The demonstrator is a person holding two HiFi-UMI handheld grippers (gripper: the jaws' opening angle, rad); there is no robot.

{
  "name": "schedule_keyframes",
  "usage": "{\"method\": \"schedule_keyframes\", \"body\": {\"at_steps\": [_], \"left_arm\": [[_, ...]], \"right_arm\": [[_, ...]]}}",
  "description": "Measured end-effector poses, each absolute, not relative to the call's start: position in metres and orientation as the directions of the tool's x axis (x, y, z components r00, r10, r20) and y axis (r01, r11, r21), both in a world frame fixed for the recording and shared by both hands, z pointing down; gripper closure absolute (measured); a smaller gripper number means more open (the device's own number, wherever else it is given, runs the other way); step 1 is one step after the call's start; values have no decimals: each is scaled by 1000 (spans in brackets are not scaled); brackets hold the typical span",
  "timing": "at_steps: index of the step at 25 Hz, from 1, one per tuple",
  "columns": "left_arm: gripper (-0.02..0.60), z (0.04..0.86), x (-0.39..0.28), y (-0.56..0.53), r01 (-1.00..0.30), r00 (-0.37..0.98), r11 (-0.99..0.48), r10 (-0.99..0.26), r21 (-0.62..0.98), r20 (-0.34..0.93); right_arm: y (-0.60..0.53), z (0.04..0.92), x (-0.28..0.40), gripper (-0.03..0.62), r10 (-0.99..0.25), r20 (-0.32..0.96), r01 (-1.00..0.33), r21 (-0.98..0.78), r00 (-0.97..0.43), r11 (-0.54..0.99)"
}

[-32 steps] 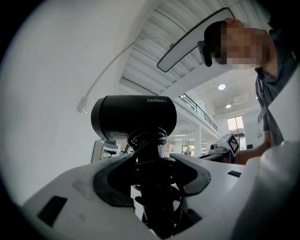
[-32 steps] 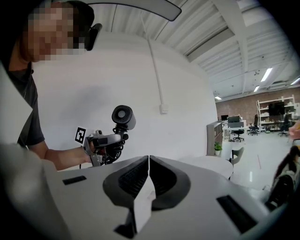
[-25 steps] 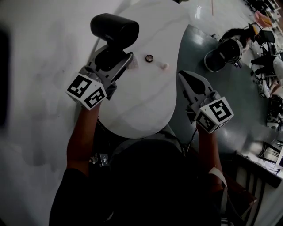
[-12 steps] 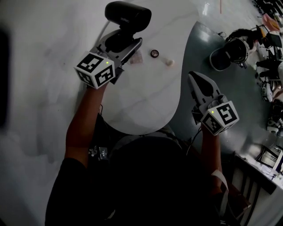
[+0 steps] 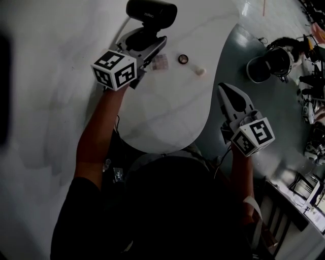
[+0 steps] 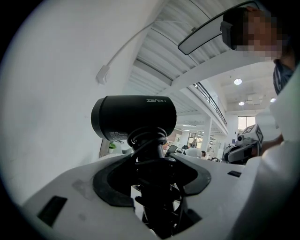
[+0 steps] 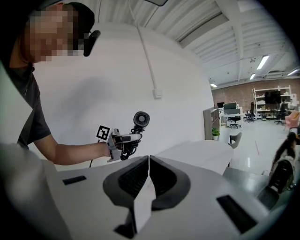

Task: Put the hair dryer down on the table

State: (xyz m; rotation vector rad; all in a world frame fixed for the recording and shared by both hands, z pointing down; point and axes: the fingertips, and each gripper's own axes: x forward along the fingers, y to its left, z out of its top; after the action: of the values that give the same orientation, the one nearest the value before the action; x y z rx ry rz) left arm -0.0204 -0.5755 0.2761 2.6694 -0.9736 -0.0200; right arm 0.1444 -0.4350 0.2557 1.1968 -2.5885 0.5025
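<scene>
A black hair dryer is held up in the air over the far left edge of the white table. My left gripper is shut on its handle, which has the cord coiled around it. In the left gripper view the barrel lies crosswise above the jaws of the left gripper. My right gripper hangs off the table's right edge, shut with nothing in it; its pads meet in the right gripper view. That view also shows the hair dryer from the side.
On the table near the dryer lie a small dark ring, a small pale piece and a pinkish patch. A headset rests on the grey floor at the right. A white wall lies to the left.
My left gripper has carried the hair dryer away from me and a little to the right. The right gripper has drifted slightly to the right and stayed shut.
</scene>
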Motion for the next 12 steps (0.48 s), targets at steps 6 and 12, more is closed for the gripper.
{"method": "schedule_keyframes", "body": {"at_steps": [6,12], "left_arm": [[357,300,-22,-591,-648,754,-705,-647,288,115],[357,330,-26,-608,-668,737,-678,-659,307,149]], "right_arm": [[-441,276,150,585,-667,388,-768,-231,-636,598],[-451,298,152,585,-656,402,-767,-282,-639,576]]}}
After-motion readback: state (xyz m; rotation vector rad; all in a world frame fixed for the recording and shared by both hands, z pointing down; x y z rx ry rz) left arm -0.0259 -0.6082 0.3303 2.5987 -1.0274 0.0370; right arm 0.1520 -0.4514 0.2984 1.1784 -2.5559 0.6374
